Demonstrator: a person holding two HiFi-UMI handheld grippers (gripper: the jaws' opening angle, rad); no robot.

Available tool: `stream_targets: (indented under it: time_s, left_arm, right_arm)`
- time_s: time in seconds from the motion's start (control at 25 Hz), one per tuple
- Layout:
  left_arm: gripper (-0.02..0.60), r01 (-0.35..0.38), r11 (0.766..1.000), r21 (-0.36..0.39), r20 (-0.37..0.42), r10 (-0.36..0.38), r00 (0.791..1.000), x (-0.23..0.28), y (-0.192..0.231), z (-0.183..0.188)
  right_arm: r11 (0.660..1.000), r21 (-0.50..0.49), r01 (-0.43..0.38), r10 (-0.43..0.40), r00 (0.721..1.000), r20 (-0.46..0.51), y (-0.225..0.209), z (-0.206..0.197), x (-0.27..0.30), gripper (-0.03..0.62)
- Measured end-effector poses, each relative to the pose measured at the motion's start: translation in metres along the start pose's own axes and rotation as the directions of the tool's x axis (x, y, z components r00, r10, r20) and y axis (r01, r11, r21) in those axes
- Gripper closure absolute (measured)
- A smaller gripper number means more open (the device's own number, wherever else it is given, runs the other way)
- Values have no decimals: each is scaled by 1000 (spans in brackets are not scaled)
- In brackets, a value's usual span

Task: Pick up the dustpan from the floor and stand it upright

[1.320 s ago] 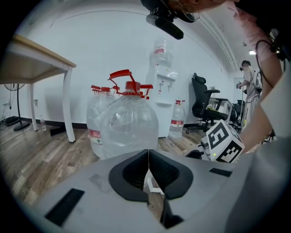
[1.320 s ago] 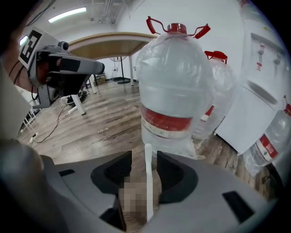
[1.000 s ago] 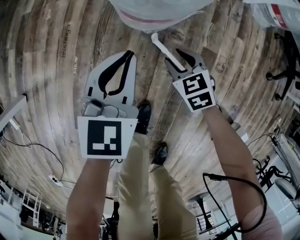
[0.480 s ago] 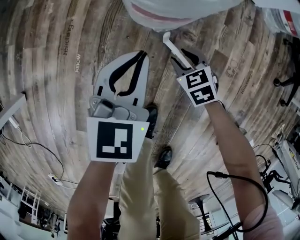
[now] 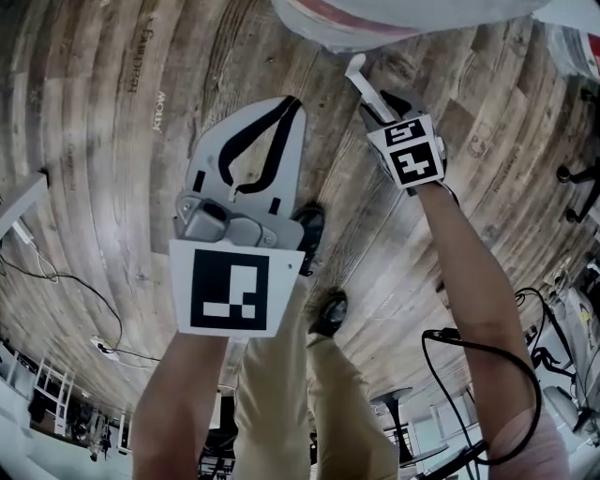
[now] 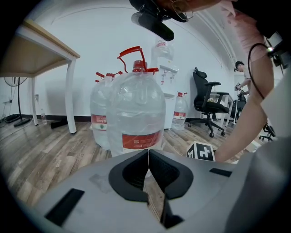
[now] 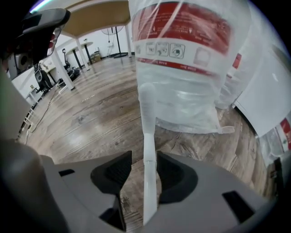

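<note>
A white dustpan handle (image 5: 360, 79) sticks out of my right gripper (image 5: 379, 105) toward the top of the head view. In the right gripper view the handle (image 7: 148, 113) runs up between the black pads, and my right gripper (image 7: 144, 160) is shut on it. Its top end lies in front of a large water bottle (image 7: 186, 68). The pan itself is hidden. My left gripper (image 5: 289, 103) hangs over the wooden floor to the left, shut, with nothing in it. In the left gripper view its tips (image 6: 148, 153) meet.
Big water bottles (image 6: 136, 109) stand on the floor just ahead, with the nearest one (image 5: 394, 14) at the top of the head view. The person's shoes (image 5: 309, 230) are below the grippers. A desk (image 6: 36, 50) stands at left, an office chair (image 6: 207, 102) at right, and a cable (image 5: 56, 281) lies on the floor.
Both grippers have moved forward toward the water bottle. The right one has carried the white handle up and to the right. The left gripper has stayed shut.
</note>
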State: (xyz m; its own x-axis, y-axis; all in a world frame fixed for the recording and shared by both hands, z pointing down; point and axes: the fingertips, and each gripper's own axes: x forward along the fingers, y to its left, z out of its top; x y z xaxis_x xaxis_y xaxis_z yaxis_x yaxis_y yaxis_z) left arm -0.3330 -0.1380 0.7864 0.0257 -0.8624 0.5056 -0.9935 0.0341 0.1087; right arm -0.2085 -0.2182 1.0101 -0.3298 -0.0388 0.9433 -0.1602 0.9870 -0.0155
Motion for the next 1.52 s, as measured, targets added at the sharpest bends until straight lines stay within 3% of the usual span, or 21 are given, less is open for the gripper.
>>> stream_targets:
  time_s: [0.36, 0.92, 1.36, 1.52]
  left_arm:
    - [568, -11, 1000, 3, 3, 11, 1000, -3, -4, -4]
    - [568, -15, 997, 78, 9, 14, 1000, -20, -18, -5]
    - [568, -31, 996, 89, 45, 27, 999, -64, -58, 27]
    - [568, -60, 998, 22, 91, 58, 994, -86, -69, 60]
  right_arm:
    - [998, -40, 37, -40, 997, -61, -8, -13, 20, 482]
    - [999, -27, 44, -45, 998, -45, -4, -16, 30, 490]
    - [996, -64, 68, -61, 992, 114, 16, 17, -78, 490]
    - [995, -60, 80, -68, 982, 179, 17, 27, -144, 490]
